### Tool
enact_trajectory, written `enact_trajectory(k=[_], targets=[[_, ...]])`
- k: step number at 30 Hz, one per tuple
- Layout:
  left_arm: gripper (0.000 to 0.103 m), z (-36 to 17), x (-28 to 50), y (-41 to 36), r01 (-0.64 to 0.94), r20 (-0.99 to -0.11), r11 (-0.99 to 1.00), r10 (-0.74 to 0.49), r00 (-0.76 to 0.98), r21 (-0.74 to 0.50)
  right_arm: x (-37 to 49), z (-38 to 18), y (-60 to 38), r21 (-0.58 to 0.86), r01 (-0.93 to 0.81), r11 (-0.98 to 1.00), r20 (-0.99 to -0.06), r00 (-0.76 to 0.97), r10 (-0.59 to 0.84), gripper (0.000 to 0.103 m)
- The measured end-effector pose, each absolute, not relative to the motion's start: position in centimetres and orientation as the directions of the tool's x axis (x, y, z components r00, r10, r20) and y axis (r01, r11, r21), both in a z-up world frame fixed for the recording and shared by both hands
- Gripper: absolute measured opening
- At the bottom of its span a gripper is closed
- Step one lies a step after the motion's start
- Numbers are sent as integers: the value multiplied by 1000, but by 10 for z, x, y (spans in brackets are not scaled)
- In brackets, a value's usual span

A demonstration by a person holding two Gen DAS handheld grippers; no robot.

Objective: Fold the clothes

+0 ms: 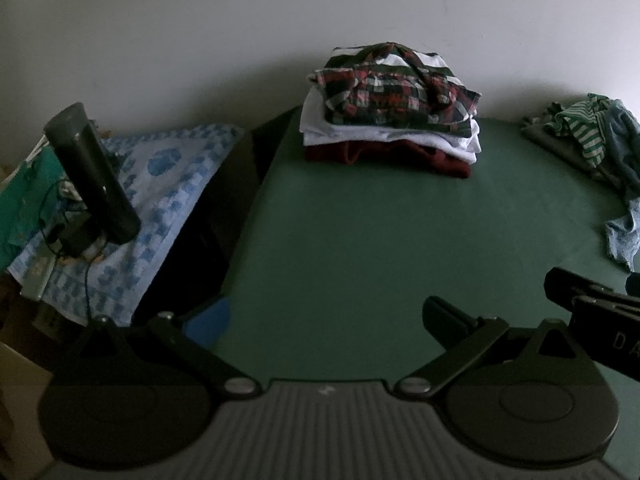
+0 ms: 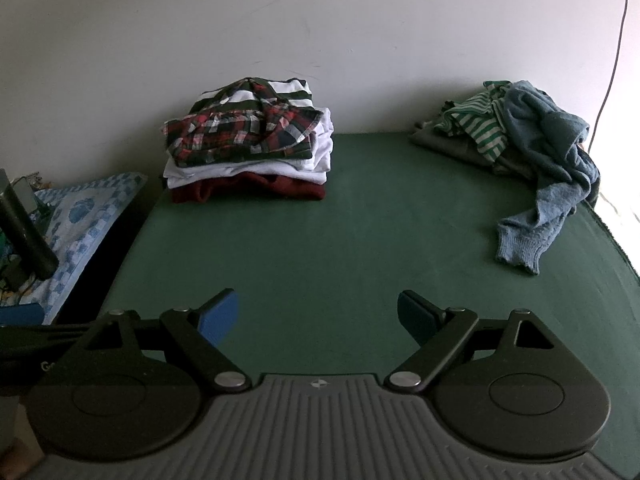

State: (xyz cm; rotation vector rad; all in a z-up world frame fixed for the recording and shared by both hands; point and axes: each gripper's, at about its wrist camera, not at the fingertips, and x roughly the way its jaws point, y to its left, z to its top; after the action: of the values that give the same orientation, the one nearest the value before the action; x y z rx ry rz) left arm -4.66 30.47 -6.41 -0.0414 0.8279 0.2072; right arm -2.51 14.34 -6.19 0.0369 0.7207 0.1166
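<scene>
Folded stack (image 2: 248, 148): on green surface (image 2: 340, 248), against the wall.
Unfolded pile (image 2: 532, 152): right of stack, well apart.
Left hand-held gripper (image 1: 326, 316): spread, holding nothing.
Right hand-held gripper (image 2: 318, 316): spread, holding nothing.

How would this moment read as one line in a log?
left tongs: open, empty | right tongs: open, empty | folded stack: by wall | unfolded pile: right | green cloth: bare middle

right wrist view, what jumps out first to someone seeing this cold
The folded stack at the far left of the green surface, against the wall, with a red plaid shirt on top. Next, the unfolded heap at the far right, a blue knit sleeve trailing forward. Both grippers hover open and empty, right gripper and left gripper.
</scene>
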Motion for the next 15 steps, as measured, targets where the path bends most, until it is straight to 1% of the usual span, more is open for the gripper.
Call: enact_trajectory(k=[15], targets=[[102,-65,-46,306,-204,-733,978,176,657,52,-27,-61,144,67,-96,993,-653,748,116,89]])
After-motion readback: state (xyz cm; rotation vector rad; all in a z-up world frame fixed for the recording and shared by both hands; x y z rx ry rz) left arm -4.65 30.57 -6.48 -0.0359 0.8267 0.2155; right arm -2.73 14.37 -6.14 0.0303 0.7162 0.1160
